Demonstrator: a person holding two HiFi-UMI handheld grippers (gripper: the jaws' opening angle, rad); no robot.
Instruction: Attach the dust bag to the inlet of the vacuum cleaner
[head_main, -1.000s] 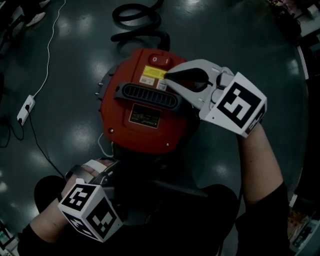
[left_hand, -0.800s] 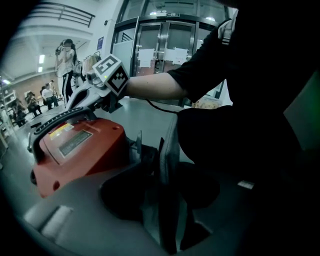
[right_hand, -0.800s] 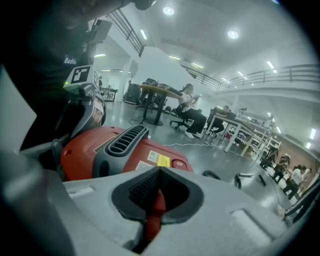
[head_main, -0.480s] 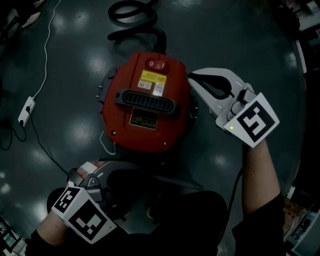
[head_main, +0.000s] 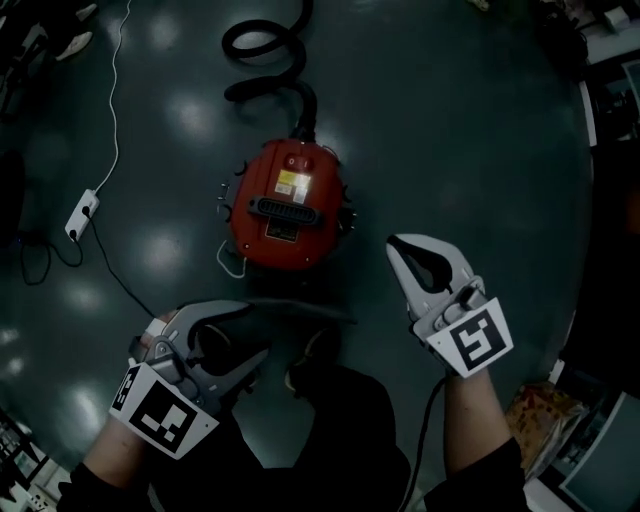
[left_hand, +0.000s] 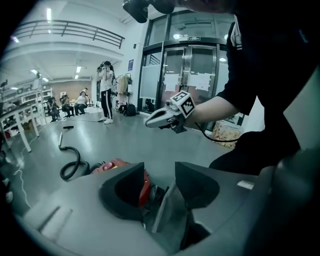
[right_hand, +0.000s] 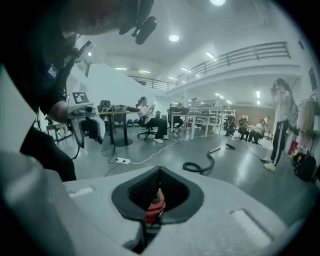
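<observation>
The red vacuum cleaner (head_main: 288, 205) stands on the floor with its lid on and its black hose (head_main: 262, 45) coiled behind it. No dust bag is plainly in view. A flat dark grey sheet (head_main: 305, 312) lies just in front of the vacuum; I cannot tell what it is. My left gripper (head_main: 258, 335) hangs near me at the lower left, its jaws opening and holding nothing. Through the gap of the left gripper (left_hand: 159, 182) show the sheet (left_hand: 167, 212) and the vacuum (left_hand: 114, 165). My right gripper (head_main: 393, 243) is shut and empty, off to the vacuum's right.
A white power strip (head_main: 82, 215) and its cable (head_main: 112, 90) lie on the floor at the left. My shoe (head_main: 310, 365) stands behind the sheet. Tables (right_hand: 200, 120), seated people (right_hand: 150, 120) and a standing person (left_hand: 106, 90) are farther off in the hall.
Both grippers have risen well away from the vacuum, which now looks smaller. The right gripper left the lid's top and came back to the right. The left gripper came up into fuller view.
</observation>
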